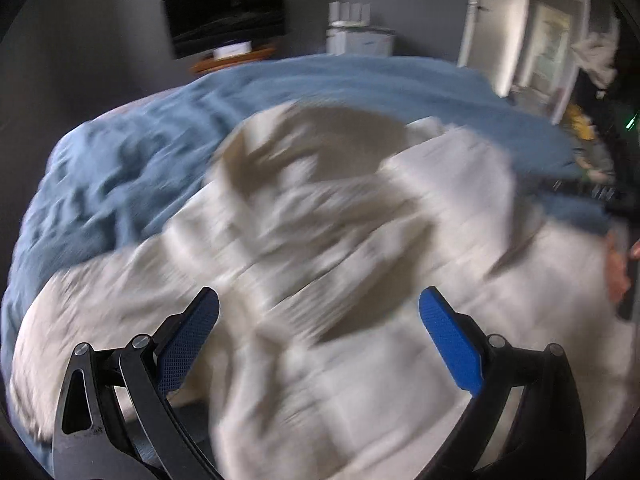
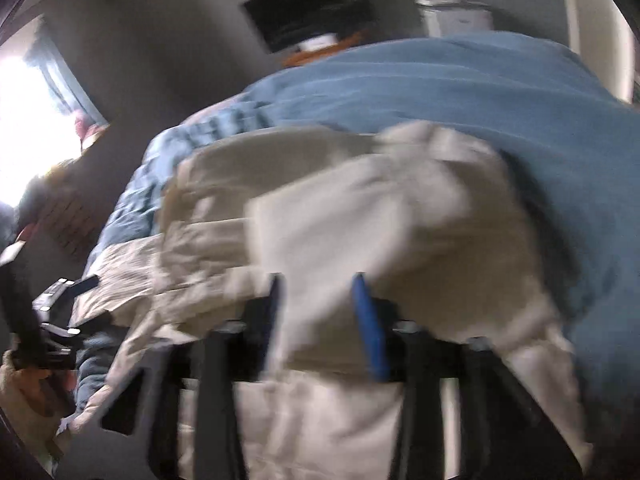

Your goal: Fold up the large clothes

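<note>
While both views are blurred, the main layout is readable. The cream garment [image 1: 340, 240] lies on the bed, on top of the blue blanket [image 1: 132, 152], at the near side of the bed and well apart from the dark screen [image 1: 228, 16] on the far wall.

Left gripper [image 1: 320, 320]: its fingers [image 1: 448, 340] stand wide apart, nothing between them, only the garment below. So it is open and holds nothing.

Right gripper [image 2: 320, 320]: its fingers [image 2: 370, 328] stand partly apart and a band of the cream cloth sits between them. Because of the blur I cannot tell if the pads press on the cloth or are just beside it.

Progress, as a judgement: the garment looks partly folded. In the right wrist view a flat layer lies over the rest of the cloth, approx. in the middle of the garment, and in the left wrist view there are doubled layers w/ deep creases. But the shape is not yet a tidy packet: edges are uneven, one part hangs toward the near edge of the bed, and wrinkles remain. Probably at least one more fold + smoothing is left. How many folds are already made, I cannot say.
</note>
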